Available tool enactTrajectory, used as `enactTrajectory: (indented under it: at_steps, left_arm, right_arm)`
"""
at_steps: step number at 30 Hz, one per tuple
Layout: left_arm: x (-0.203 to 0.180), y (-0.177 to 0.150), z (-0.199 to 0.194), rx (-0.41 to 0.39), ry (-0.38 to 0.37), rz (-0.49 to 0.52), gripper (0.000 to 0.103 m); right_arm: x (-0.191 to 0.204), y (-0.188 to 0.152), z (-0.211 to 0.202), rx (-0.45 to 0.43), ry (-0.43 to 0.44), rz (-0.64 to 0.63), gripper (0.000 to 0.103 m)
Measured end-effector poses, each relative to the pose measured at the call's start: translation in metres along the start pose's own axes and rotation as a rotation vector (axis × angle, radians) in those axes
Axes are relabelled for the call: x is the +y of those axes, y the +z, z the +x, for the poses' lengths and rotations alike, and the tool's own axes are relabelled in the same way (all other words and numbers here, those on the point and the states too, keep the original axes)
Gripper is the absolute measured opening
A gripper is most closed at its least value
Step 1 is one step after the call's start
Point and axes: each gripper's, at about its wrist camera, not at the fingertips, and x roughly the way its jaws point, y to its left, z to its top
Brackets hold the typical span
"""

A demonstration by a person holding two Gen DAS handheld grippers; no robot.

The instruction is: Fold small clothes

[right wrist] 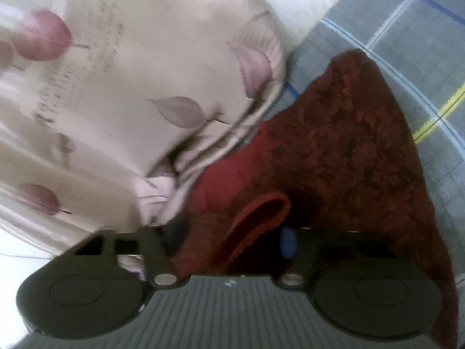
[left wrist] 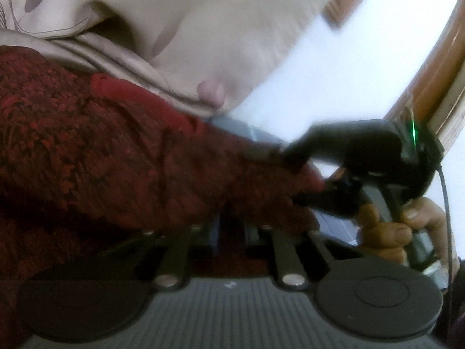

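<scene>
While both of our grippers are buried in the dark red garment (right wrist: 343, 151), we judge the step in hand to be carrying a gathered edge over to make a fold. In the left wrist view the cloth fills nine o'clock through the centre and drapes over our left gripper (left wrist: 232, 229); it seems clamped on the cloth, though the tips are hidden. Our right gripper (left wrist: 293, 174) comes in from three o'clock with its jaws pinched on that cloth. In the right wrist view the garment hangs from six o'clock up toward one o'clock over the checked sheet (right wrist: 407, 29), just beside the beige leaf-print bedding (right wrist: 130, 87) at ten o'clock. Next we should lay the edge flat and aligned.
</scene>
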Motion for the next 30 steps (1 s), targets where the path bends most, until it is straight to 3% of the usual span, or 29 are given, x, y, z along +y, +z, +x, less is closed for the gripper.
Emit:
enactTrajectory:
  at_steps: [1, 2, 4, 6, 9, 12, 16, 22, 28, 30]
  left_arm:
    - [-0.001, 0.0, -0.003, 0.011, 0.001, 0.002, 0.023]
    - [-0.002, 0.001, -0.007, 0.019, 0.003, 0.001, 0.027]
    - [-0.003, 0.002, -0.023, 0.016, 0.011, -0.004, 0.04]
    - [0.001, 0.005, -0.046, -0.037, 0.038, -0.034, 0.076]
    - [0.02, 0.009, -0.094, -0.234, 0.033, -0.116, 0.089]
    - [0.041, 0.02, -0.119, -0.307, 0.079, -0.168, 0.091]
    - [0.066, 0.032, -0.123, -0.328, 0.124, -0.252, 0.091]
    - [0.086, 0.033, -0.099, -0.276, 0.174, -0.289, 0.091]
    - [0.094, 0.027, -0.091, -0.276, 0.195, -0.271, 0.091]
    - [0.094, 0.027, -0.092, -0.274, 0.197, -0.274, 0.091]
  right_arm:
    - [0.002, -0.001, 0.004, 0.013, -0.029, -0.02, 0.021]
    - [0.006, -0.003, 0.007, 0.019, -0.064, -0.057, 0.013]
    - [0.014, -0.007, 0.006, 0.006, -0.091, -0.138, 0.013]
    - [0.025, -0.006, -0.002, -0.019, -0.074, -0.212, 0.013]
    - [0.045, 0.006, -0.02, -0.086, -0.047, -0.332, 0.013]
    - [0.058, 0.026, -0.036, -0.124, -0.026, -0.415, 0.013]
    - [0.049, 0.046, -0.041, -0.123, -0.01, -0.44, 0.013]
    - [0.004, 0.051, -0.03, -0.085, -0.027, -0.361, 0.013]
    - [-0.026, 0.047, -0.017, -0.056, -0.038, -0.32, 0.014]
    - [-0.034, 0.048, -0.015, -0.043, -0.049, -0.301, 0.023]
